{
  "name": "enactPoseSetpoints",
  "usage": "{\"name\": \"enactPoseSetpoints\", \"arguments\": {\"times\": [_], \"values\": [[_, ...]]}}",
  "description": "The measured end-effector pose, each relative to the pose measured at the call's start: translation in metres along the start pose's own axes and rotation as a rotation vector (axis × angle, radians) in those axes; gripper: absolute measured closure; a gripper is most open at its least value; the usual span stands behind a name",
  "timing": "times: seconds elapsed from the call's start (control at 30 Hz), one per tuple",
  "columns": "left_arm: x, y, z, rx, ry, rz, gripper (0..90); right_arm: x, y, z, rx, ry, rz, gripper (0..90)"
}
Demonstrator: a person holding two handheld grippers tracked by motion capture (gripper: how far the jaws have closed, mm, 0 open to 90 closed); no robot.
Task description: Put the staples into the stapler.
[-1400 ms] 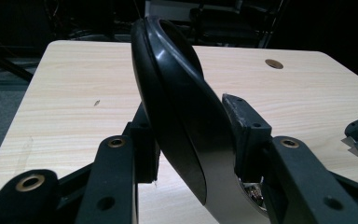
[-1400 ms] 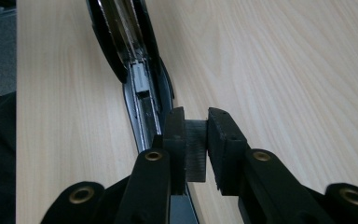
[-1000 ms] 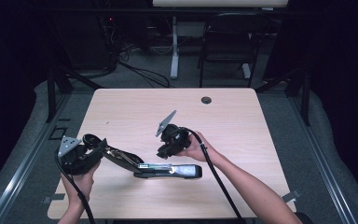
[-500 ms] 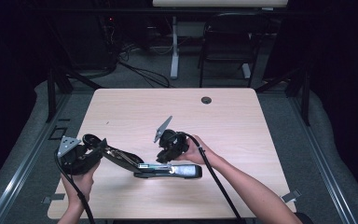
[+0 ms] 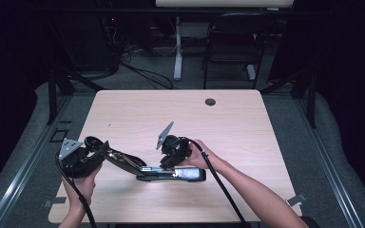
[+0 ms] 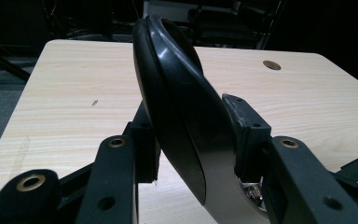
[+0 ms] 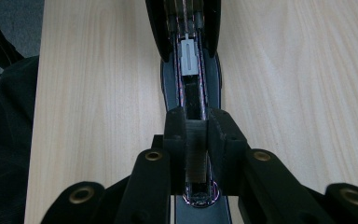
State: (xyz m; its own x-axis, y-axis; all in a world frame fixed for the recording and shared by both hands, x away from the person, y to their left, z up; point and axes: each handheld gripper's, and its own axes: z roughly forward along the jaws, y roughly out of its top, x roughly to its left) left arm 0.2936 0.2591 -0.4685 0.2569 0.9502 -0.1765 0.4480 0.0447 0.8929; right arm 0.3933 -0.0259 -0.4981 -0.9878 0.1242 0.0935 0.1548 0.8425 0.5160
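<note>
Two grippers on glossy black stapler (image 5: 142, 167)

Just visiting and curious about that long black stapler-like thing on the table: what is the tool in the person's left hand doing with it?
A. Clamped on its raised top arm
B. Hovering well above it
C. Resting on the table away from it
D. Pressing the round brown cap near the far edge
A: in the left gripper view the left tool has its jaws closed on both sides of the stapler's raised black top arm.

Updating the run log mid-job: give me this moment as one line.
left gripper: shut on black stapler's raised lid | right gripper: holding staple strip over stapler's open magazine channel | stapler on light wooden table
</note>
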Motion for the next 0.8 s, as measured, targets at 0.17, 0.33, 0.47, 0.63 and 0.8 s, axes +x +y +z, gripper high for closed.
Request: {"name": "enactPoseSetpoints", "arguments": {"times": [0.17,0.33,0.47,0.63,0.8], "values": [[-0.0001,0.0001,0.0001,-0.001,0.000,0.002,59.9,0.0002,-0.0007,0.0006,0.001,-0.002,-0.003,78.4],[-0.0002,0.0001,0.0002,-0.002,0.000,0.002,59.9,-0.0001,-0.0011,0.0004,0.008,-0.001,-0.006,78.5],[0.0000,0.0002,0.0006,-0.002,0.000,0.004,59.9,-0.0003,-0.0015,0.0010,0.008,0.000,-0.006,78.4],[0.0000,0.0003,0.0004,0.000,0.001,0.004,59.9,-0.0005,-0.0024,0.0017,0.019,-0.002,-0.002,78.4],[-0.0001,0.0002,0.0005,-0.002,-0.001,0.004,59.8,-0.0001,-0.0024,0.0023,0.022,0.000,-0.003,78.4]]}}
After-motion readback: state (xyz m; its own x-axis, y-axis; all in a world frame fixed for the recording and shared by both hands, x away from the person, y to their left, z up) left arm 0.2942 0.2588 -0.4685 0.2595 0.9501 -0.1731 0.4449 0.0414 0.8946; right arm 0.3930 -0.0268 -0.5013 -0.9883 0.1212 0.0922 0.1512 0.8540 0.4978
